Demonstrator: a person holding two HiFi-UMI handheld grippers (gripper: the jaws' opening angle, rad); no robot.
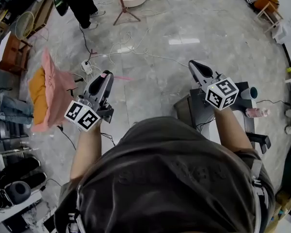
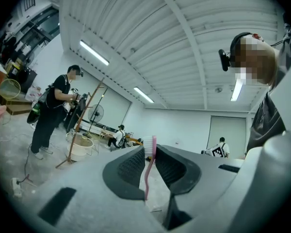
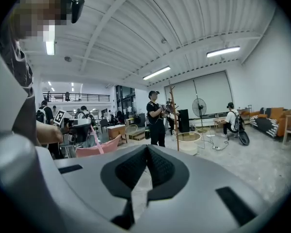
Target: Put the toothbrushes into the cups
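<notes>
Between the left tongs' [image 2: 150,149] jaws a pink toothbrush [image 2: 148,174] is pinched, bristles up. The right tongs [image 3: 146,149] are pressed together. A bluish cup [image 1: 252,92] sits just right of them, and cables [image 1: 136,50] trail ahead.

Ahead of my left tool [image 1: 103,77] the floor [image 1: 184,57] is open, crossed only by loose cables [image 1: 131,50] and a power strip [image 1: 87,67]. A pink cloth [image 1: 51,89] hangs near on its left. The black worktop [image 1: 191,113] stands under my right tool [image 1: 195,66]. A wooden tripod [image 1: 125,11] and a person's legs [image 1: 85,6] stand well ahead.
</notes>
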